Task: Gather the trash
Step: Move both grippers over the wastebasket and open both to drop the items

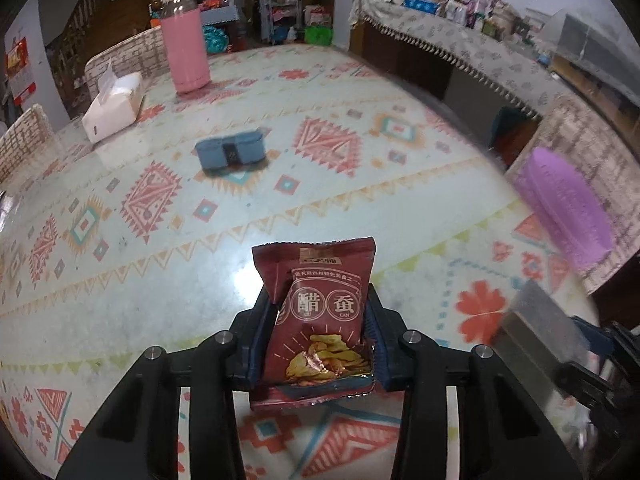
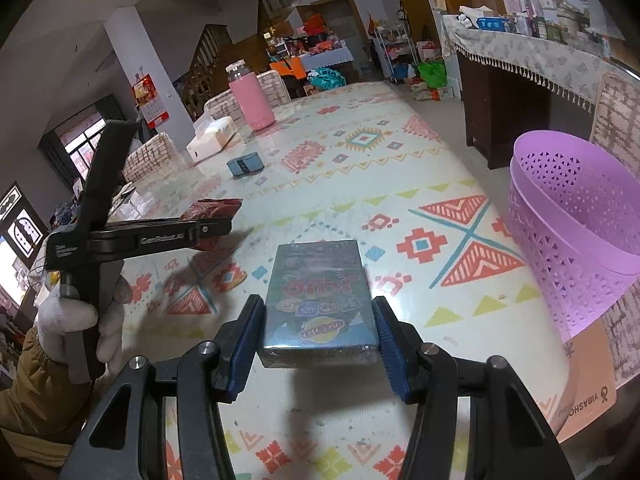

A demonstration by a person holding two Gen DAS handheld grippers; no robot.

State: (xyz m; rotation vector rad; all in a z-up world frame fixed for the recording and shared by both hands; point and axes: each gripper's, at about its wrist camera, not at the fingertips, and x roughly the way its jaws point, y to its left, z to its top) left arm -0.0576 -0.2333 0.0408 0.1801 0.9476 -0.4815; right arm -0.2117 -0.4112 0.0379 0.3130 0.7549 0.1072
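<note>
L gripper (image 1: 318, 320) is clamped on a red snack bag (image 1: 320, 316), both pads pressed to its sides; bag is held upright above the table (image 1: 160, 240), torn end toward the camera, chip print visible. From the R wrist view the same bag (image 2: 212, 216) is seen sticking out of the L gripper (image 2: 208, 228), held by a white-gloved hand (image 2: 72, 328) over the table's left side. R gripper (image 2: 318, 328) is closed on a blue box (image 2: 318, 300) wrapped in clear film, pads tight against its long sides, box lifted w/ shadow below on the table (image 2: 360, 160). Purple basket (image 2: 576, 240) w/ perforated wall is seen at the table's right edge, near the box but apart; in the L view it (image 1: 564, 208) appears blurred. Further back, well apart from both grippers: small blue case (image 1: 230, 152) mid-table, white tissue box (image 1: 114, 106) and pink bottle (image 1: 186, 48) toward the far left edge.
</note>
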